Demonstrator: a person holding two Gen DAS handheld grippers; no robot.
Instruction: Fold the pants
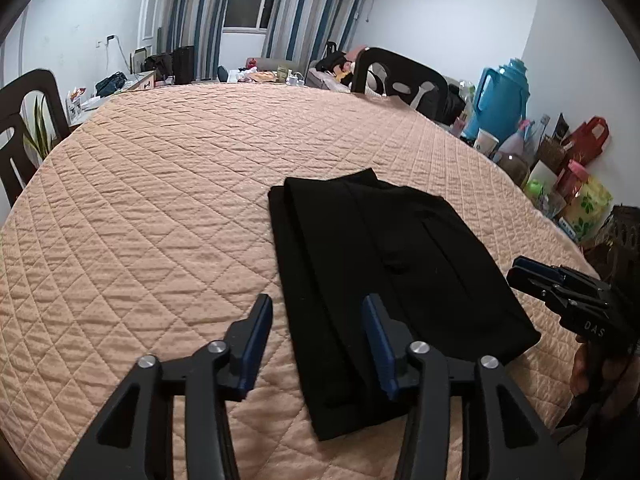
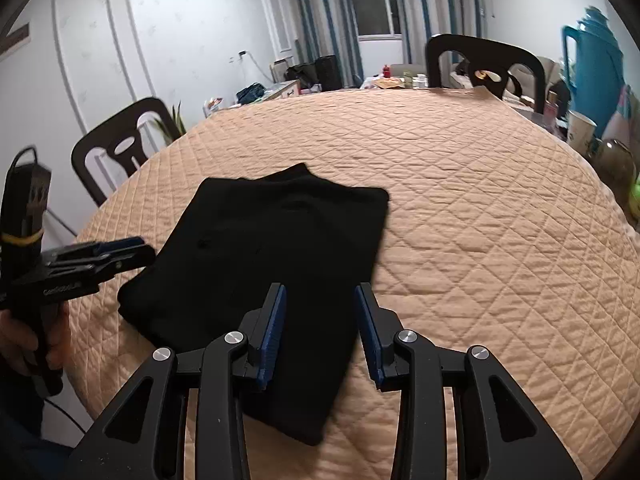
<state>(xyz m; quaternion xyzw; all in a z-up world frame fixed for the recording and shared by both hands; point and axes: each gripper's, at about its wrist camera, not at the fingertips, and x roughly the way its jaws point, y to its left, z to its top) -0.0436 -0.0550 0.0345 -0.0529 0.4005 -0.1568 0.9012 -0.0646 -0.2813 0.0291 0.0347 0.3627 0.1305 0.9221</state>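
**Pants folded, both claws let go**

Seen from the left wrist, the left claw [image 1: 316,320] hung open over the near edge of the black pants [image 1: 384,280], which lay folded on the quilted table [image 1: 160,200], apparently released.

From the right wrist, the right claw [image 2: 320,312] gaped empty above the pants' near right corner, gripping nothing.

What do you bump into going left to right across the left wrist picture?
Dark chair → left tool → black folded pants → right tool → blue jug → red bag
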